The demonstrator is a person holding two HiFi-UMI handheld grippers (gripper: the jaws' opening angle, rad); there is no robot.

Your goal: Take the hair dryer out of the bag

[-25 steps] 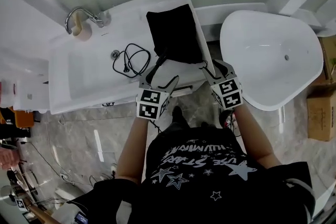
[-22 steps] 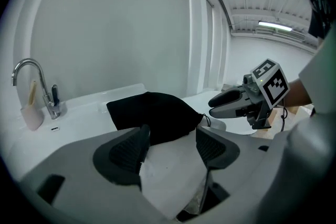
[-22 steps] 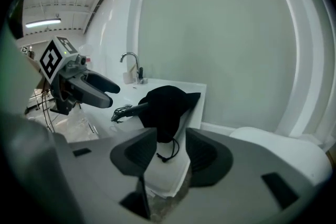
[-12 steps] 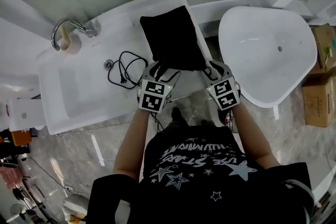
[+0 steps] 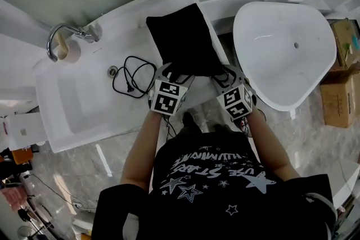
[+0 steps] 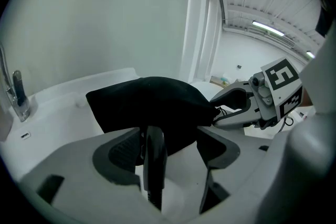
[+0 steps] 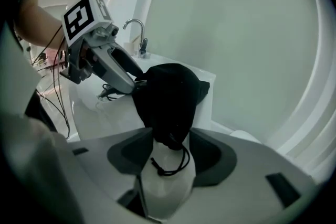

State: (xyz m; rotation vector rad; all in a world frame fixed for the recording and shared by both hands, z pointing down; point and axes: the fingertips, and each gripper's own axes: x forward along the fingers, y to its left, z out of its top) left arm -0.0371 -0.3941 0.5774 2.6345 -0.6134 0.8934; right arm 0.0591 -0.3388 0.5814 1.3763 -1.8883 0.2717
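Bag (image 5: 185, 36) — black, on the washbasin (image 5: 73, 93) ledge; left gripper (image 6: 168, 147) spread wide at its edge, right gripper (image 7: 170, 152) opening — drawstring mouth between its jaws

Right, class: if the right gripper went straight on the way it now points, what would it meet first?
The black bag. Its gathered end sits between the fingers of the right gripper, which are opening. They do not seem to press on it, though depth is hard to judge.

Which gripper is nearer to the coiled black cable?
Left. The left gripper is beside the cable; the right gripper, fingers opening around the bag's drawstring end, is across the bag from it.
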